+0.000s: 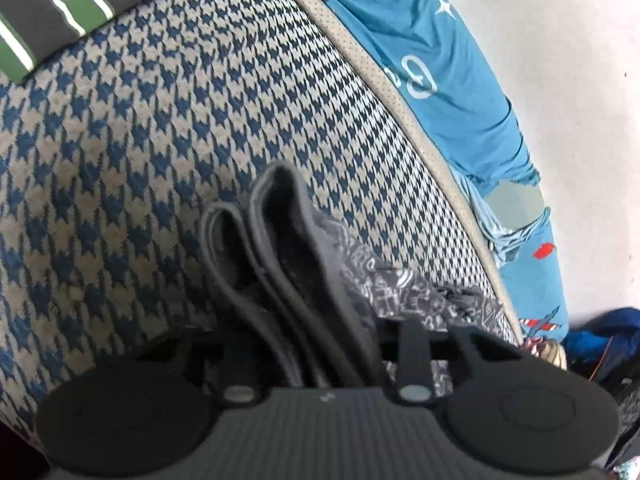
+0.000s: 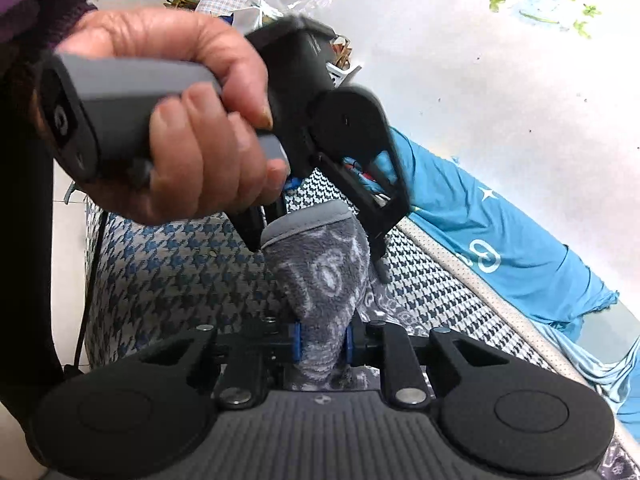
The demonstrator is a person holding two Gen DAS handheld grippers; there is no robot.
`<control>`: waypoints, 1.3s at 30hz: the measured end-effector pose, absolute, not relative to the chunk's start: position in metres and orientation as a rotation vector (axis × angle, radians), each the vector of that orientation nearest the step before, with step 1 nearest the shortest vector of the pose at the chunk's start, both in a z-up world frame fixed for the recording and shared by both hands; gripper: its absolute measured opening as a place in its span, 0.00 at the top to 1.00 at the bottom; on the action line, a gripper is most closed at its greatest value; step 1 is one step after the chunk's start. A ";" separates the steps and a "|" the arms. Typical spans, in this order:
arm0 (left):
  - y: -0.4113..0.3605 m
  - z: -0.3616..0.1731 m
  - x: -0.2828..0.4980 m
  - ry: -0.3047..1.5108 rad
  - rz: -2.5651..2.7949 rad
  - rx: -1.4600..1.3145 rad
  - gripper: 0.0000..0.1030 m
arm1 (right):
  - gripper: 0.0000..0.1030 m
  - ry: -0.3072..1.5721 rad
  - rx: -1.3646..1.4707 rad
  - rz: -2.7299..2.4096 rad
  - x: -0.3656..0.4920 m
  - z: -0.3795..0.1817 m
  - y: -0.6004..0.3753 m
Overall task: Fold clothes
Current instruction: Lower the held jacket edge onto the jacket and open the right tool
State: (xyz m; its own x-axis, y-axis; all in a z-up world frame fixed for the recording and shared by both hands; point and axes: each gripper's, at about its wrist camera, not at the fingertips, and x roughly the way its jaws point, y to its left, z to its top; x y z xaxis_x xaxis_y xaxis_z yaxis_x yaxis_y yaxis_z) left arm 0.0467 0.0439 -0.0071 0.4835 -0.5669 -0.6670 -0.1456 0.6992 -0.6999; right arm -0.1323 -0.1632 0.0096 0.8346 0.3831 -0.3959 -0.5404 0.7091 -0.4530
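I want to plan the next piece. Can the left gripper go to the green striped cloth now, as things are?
Probably not yet. The left gripper is shut on the grey patterned garment, which the right gripper also clamps. The green striped cloth lies far across the bare houndstooth cushion; nothing blocks the path, but the fingers are occupied.

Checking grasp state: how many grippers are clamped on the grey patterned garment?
2: the left gripper pinches the grey patterned garment's far banded end; the right gripper clamps its near end.
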 end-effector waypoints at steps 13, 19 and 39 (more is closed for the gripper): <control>-0.017 0.048 0.029 0.864 -0.382 -0.610 0.81 | 0.84 0.217 -0.546 0.401 -0.139 0.030 -0.213; -0.062 0.071 0.025 0.823 -0.424 -0.559 0.81 | 0.84 0.184 -0.514 0.312 -0.144 0.039 -0.243; -0.248 0.077 0.029 0.873 -0.535 -0.353 0.79 | 0.84 0.231 -0.287 0.024 -0.134 0.053 -0.365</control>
State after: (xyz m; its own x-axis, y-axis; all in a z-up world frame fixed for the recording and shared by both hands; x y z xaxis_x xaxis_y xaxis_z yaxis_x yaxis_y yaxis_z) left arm 0.0294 -0.2482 0.0769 0.5253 -0.5756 -0.6266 0.2967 0.8141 -0.4991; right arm -0.1337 -0.3655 0.0526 0.9733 -0.0089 -0.2293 -0.0566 0.9591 -0.2775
